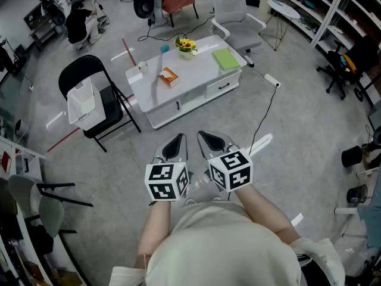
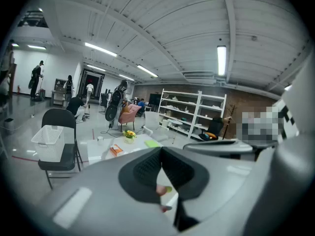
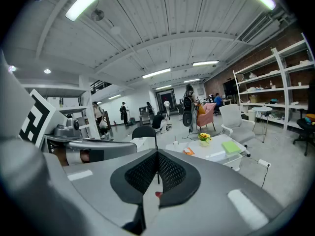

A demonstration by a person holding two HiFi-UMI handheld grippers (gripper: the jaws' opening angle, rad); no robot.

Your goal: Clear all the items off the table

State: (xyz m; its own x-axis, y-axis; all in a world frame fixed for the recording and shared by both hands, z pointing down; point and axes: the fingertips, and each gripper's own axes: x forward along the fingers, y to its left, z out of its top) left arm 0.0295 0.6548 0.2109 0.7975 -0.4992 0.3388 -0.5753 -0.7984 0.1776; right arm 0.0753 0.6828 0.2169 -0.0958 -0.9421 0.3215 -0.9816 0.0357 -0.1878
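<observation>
And there was the left gripper [image 2: 161,152], jaws clenched tip to tip with nothing caught between the black pads. The right gripper [image 3: 157,155] matched it, pinched tight and just as empty. Both were held side by side, close together, low in front of the person and tipped a little downward, each with its marker cube [image 1: 167,181] riding behind the jaws (black-and-white squares facing up at the head camera).

Out ahead, well clear of both grippers across a stretch of grey floor, stood the low white table [image 1: 199,68], and nothing on it had been touched. An orange tissue box [image 1: 169,77] lay near the middle. A small pot of yellow flowers [image 1: 186,46] stood at the far edge, with a small teal object [image 1: 164,49] just to its left. A flat green pad [image 1: 225,58] rested toward the right end, and a white cup [image 1: 143,66] sat at the left end.

To the left of the table was a black folding chair [image 1: 98,70], and a white basket [image 1: 81,100] was on its seat. Beyond the table a white office chair [image 1: 233,15] was parked, and a black cable [image 1: 269,109] trailed across the floor on the right from a white power strip [image 1: 271,80].
</observation>
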